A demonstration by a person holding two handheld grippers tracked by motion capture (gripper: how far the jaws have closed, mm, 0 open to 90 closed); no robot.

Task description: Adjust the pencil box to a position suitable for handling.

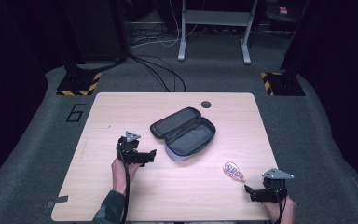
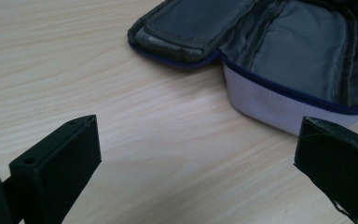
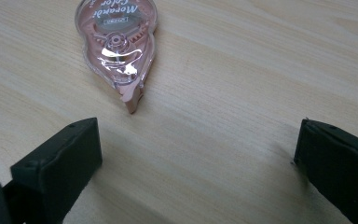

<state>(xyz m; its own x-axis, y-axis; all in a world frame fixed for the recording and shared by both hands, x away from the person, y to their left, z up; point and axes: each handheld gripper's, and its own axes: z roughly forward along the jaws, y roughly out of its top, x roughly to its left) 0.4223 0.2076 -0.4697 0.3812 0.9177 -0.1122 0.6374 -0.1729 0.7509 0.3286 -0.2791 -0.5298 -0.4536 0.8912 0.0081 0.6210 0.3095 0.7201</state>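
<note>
A dark pencil case lies unzipped and spread wide in the middle of the wooden table; its grey lining and pale outer wall fill the top of the left gripper view. My left gripper rests just left of the case, jaws open and pointing at it, nothing between them. A pink, clear-shelled correction tape dispenser lies to the case's right; in the right gripper view the dispenser has its tip pointing toward me. My right gripper is open a little short of it, empty.
A small dark round grommet sits in the table near its far edge. Beyond the table are grey carpet, cables, a desk frame and two yellow-and-black striped stand bases. Bare tabletop lies along the front and left.
</note>
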